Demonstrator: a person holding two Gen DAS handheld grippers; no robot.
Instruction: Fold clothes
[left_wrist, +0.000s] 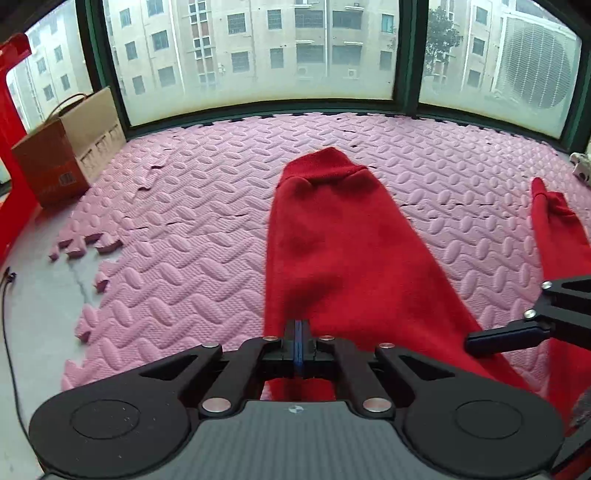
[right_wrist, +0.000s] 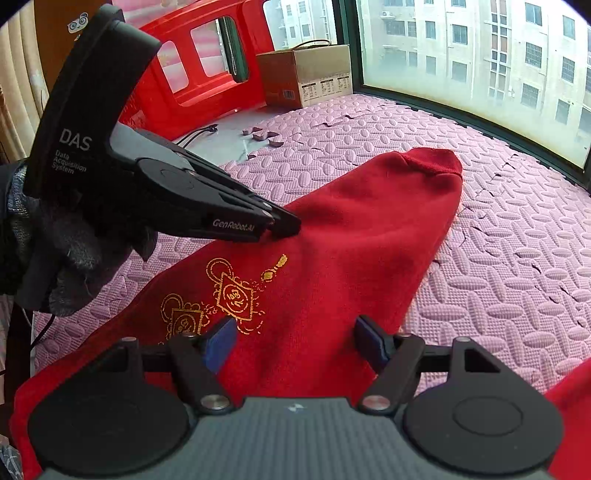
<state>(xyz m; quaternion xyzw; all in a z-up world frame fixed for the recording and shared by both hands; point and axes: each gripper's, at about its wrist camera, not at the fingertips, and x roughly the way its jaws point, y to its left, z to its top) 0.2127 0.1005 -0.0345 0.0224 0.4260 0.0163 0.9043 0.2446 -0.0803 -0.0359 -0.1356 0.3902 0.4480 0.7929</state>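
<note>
A: The left gripper (left_wrist: 300, 334) is sitting low in the middle of its own view, jaws clenched on a pinch of the red garment (left_wrist: 332, 251), and the cloth is running away from it toward the centre of the frame.

B: In the right wrist view that same gripper (right_wrist: 286, 225) is coming in from the upper left, its tip biting the fabric at a raised ridge. The cloth is tenting up there, so the person is probably lifting a fold line.

A: And the right gripper (right_wrist: 295, 341)?

B: Its jaws are standing released at the bottom of the frame, blue pads either side of the cloth, not pressing it. Judging by the pose, it is waiting to take a second hold.

A: The garment is lying on the pink foam mat (right_wrist: 517, 280), its narrow ribbed end reaching toward the window (left_wrist: 258, 55) at the top. A gold emblem (right_wrist: 229, 295) is showing at lower centre.

B: Plenty is staying hidden, though. The near part of the garment is disappearing under the gripper bodies, and another red piece at the right edge of the left view is cut off. Whether it is a sleeve cannot be told.

A: A cardboard box (left_wrist: 66, 155) is sitting at the left edge, well apart from the cloth.
</note>
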